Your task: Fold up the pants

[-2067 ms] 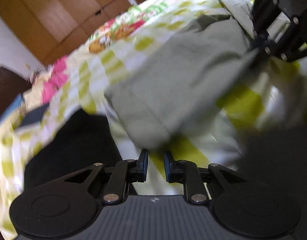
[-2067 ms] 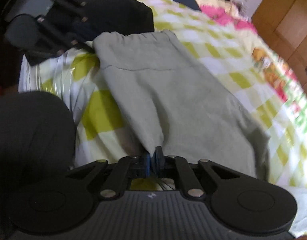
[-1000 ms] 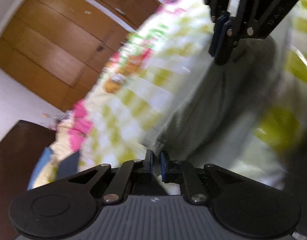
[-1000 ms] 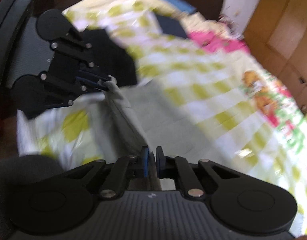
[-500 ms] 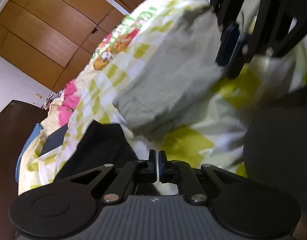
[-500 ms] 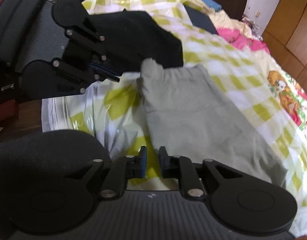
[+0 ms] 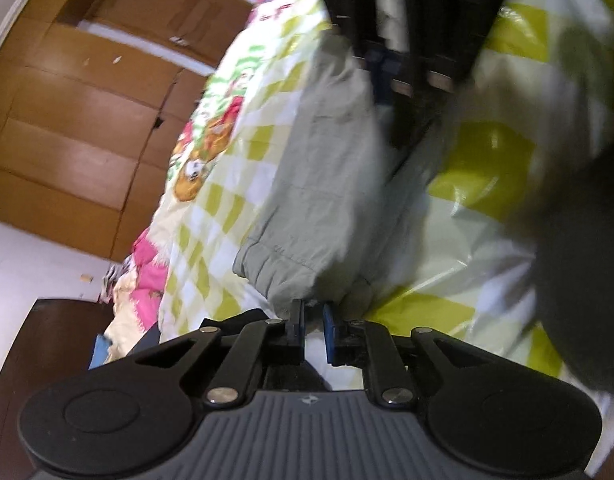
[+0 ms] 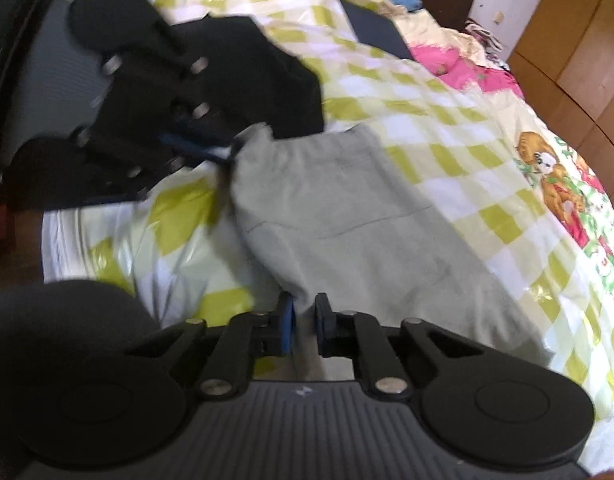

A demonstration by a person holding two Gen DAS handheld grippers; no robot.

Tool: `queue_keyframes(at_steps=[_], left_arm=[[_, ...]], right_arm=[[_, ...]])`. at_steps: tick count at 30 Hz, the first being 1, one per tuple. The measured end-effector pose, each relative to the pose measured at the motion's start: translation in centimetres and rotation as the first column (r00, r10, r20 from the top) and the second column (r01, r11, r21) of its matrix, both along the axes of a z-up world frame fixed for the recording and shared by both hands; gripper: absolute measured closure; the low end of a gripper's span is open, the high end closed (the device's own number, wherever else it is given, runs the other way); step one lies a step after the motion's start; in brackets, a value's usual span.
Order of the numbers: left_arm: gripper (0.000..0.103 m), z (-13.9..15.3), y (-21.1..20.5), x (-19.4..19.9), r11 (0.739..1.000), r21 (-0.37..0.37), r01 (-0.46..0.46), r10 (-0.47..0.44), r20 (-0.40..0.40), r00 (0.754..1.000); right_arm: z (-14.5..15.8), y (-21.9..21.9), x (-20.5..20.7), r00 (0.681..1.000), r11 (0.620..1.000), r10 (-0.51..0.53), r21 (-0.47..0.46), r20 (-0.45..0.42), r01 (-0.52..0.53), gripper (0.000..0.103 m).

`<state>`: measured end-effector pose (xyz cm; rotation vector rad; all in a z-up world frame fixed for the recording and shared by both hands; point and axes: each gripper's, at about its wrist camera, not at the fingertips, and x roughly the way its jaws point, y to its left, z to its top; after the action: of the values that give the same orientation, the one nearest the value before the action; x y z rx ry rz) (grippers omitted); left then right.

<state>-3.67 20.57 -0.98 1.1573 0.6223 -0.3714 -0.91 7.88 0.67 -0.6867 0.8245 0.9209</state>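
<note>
Grey pants (image 8: pixel 347 216) lie flat on the chequered bedspread (image 8: pixel 447 128), folded into a long strip. In the left wrist view their elastic hem (image 7: pixel 283 268) sits just ahead of my left gripper (image 7: pixel 313 320), whose jaws are opening with a narrow gap and no cloth pinched. From the right wrist view the left gripper (image 8: pixel 227 152) touches the pants' far corner. My right gripper (image 8: pixel 304 314) is closing, its pads on the near folded edge of the pants. It shows blurred at the top of the left wrist view (image 7: pixel 381 64).
A black garment (image 8: pixel 247 72) lies on the bed beyond the pants. A dark rounded shape (image 8: pixel 47 340) fills the near left, seen also in the left wrist view (image 7: pixel 579 260). A wooden wardrobe (image 7: pixel 67 120) stands behind the bed. A dark blue flat item (image 8: pixel 375 32) lies far back.
Both grippers have come down closer to the pants. The left jaws, pressed together before, have parted slightly. The right jaws have narrowed onto the pants' near edge.
</note>
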Motion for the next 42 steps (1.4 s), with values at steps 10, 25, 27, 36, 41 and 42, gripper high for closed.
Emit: queue_keyframes(at_steps=[10,25,27,36,41,42], left_arm=[[0.049,1.2,-0.6,0.0,0.998,-0.014,0.066,-0.067,-0.009,0.998],[0.075,0.8,0.1,4.5,0.998,-0.033,-0.059,0.063,0.143,0.988],[0.075,-2.5,-0.2,3.6,0.999,0.041,-0.035,0.032,0.078,0.996],[0.072,-2.5,0.6,0.2,0.994,0.085,-0.064,0.066,-0.021,0.998],[0.072,0.5,0.3,-0.2,0.984,-0.042,-0.173,0.171,-0.028,0.985],[0.072,1.2,-0.1,-0.1,0.980,-0.075,-0.184,0.183,-0.021,0.983]], right_arm=[[0.9,0.0,-0.6,0.998,0.998,0.062,-0.003,0.011,-0.062,0.096],[4.2,-0.6,1.3,0.992,0.998,0.009,0.056,0.129,-0.017,0.098],[0.7,0.0,-0.1,0.998,0.999,0.045,-0.003,0.052,-0.045,0.098],[-0.4,-0.8,-2.7,0.999,0.999,0.036,0.027,-0.030,-0.035,0.076],[2.0,-6.3,-0.8,0.982,0.980,-0.163,0.103,-0.090,0.172,0.073],[2.3,-7.8,-0.1,0.972,0.969,-0.211,0.109,-0.105,0.222,0.072]])
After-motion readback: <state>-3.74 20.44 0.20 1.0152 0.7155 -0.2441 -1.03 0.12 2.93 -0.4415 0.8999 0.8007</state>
